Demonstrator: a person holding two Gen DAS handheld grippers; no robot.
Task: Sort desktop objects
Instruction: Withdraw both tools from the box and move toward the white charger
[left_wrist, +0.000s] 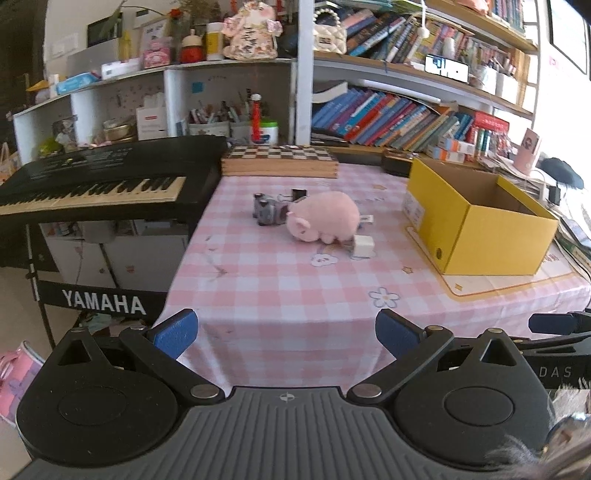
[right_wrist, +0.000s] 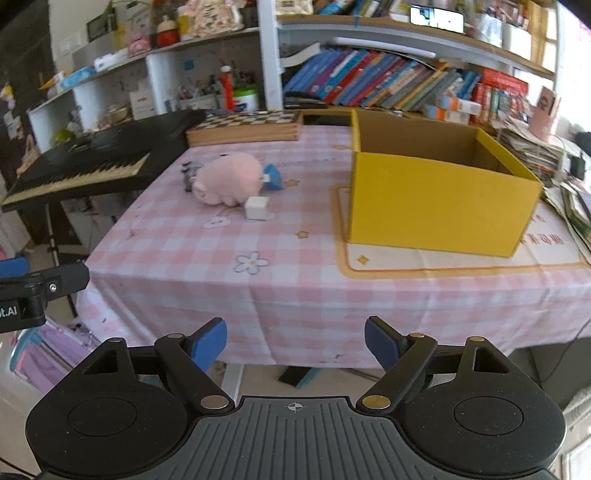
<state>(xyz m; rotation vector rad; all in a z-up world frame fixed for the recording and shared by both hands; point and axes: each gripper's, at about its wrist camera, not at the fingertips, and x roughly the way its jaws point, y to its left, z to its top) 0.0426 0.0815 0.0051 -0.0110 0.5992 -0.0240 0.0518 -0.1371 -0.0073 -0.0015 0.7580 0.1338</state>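
Note:
A pink plush pig (left_wrist: 324, 216) (right_wrist: 228, 178) lies mid-table on the pink checked tablecloth (left_wrist: 280, 288). Behind it sit a small grey toy (left_wrist: 267, 210) and a black binder clip (left_wrist: 298, 193); a white cube-shaped charger (left_wrist: 362, 246) (right_wrist: 256, 208) rests by its front. A blue object (right_wrist: 272, 176) shows behind the pig in the right wrist view. An open yellow cardboard box (left_wrist: 480, 218) (right_wrist: 436, 184), empty as far as I see, stands at the right. My left gripper (left_wrist: 286, 334) and right gripper (right_wrist: 295, 345) hover open at the table's near edge, nothing between the fingers.
A black Yamaha keyboard (left_wrist: 96, 181) stands left of the table. A wooden chessboard (left_wrist: 280, 158) lies at the table's back edge, with crowded bookshelves (left_wrist: 406, 110) behind. Papers pile up right of the box (right_wrist: 535, 147). A black device (left_wrist: 397, 162) sits behind the box.

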